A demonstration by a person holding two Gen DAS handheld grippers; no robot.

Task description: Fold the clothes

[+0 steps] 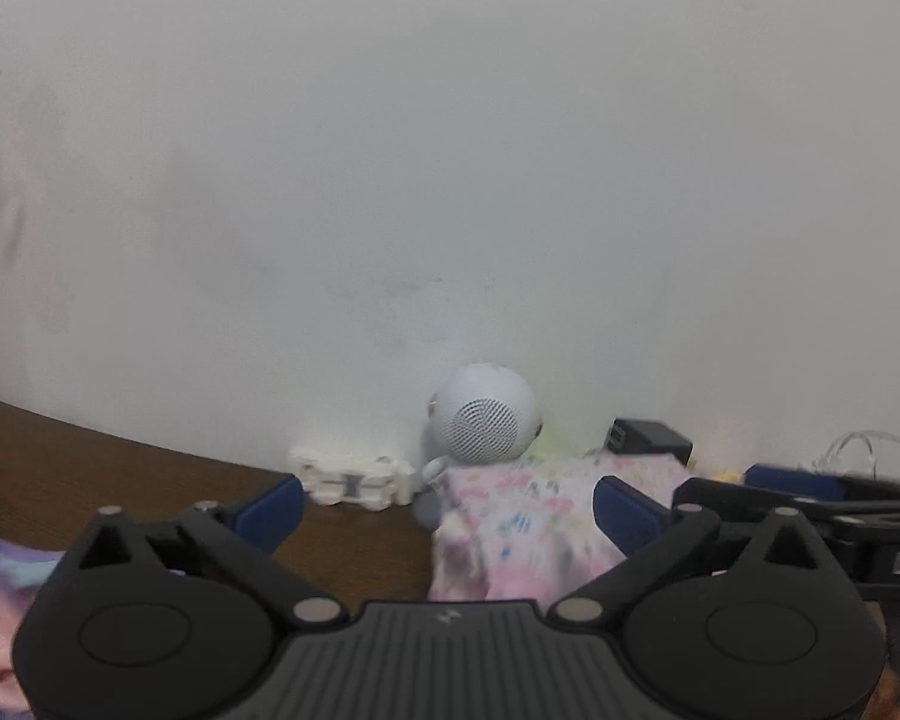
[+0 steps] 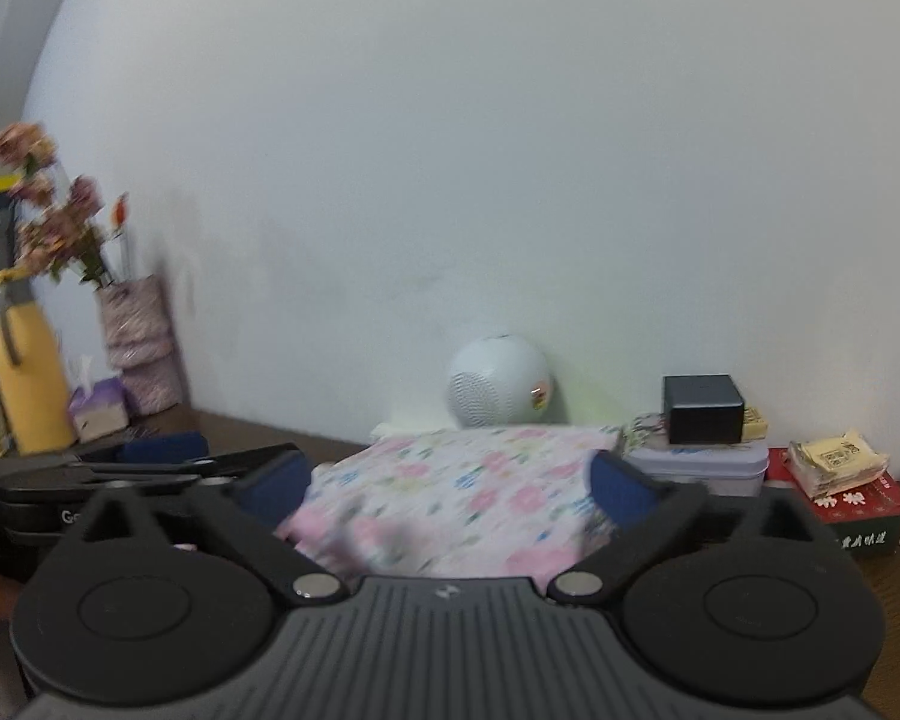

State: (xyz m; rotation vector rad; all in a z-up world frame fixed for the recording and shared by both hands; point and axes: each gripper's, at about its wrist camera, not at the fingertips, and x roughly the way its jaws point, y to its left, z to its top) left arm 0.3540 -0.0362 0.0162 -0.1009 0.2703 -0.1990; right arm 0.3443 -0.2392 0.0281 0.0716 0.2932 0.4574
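On the brown wooden table [image 1: 120, 468], against the white wall, the floral pink garment [image 2: 450, 492] lies in a folded heap in front of a round white speaker [image 2: 498, 390]. The right gripper [image 2: 450, 486] stands spread wide with the cloth between its blue pads, not pressed. The left gripper [image 1: 450, 510] is likewise wide apart, gripping nothing, the garment beside its right finger.

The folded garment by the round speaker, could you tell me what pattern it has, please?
Pink and blue flowers on white cloth, clearest in the right wrist view.
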